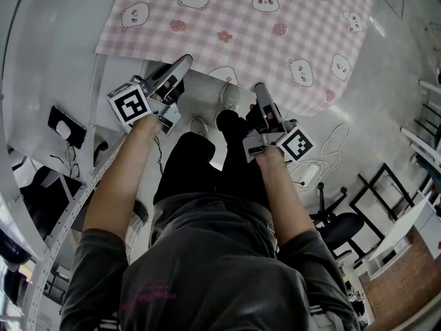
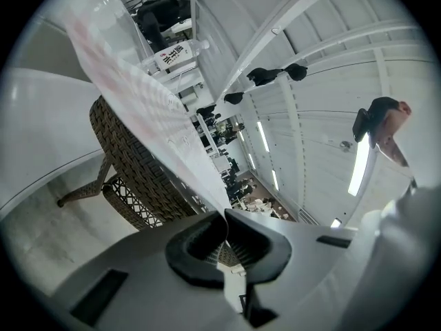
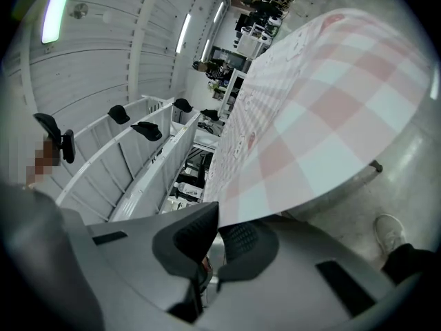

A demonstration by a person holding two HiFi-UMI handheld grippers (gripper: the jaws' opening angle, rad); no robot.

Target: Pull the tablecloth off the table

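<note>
At the table's near edge: both grippers are clamped on the tablecloth [image 1: 275, 26].
The cloth spreads away from the person over the table [image 1: 48, 47]. The left gripper [image 1: 182, 64] and right gripper [image 1: 260, 88] pinch its near hem side by side, so any pull runs back toward the body.

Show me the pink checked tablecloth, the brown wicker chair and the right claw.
pink checked tablecloth [image 1: 255, 26]: head view, its flat top part
brown wicker chair [image 2: 131, 164]: left gripper view, its woven side
right claw [image 3: 219, 218]: right gripper view, between its fingertips
</note>
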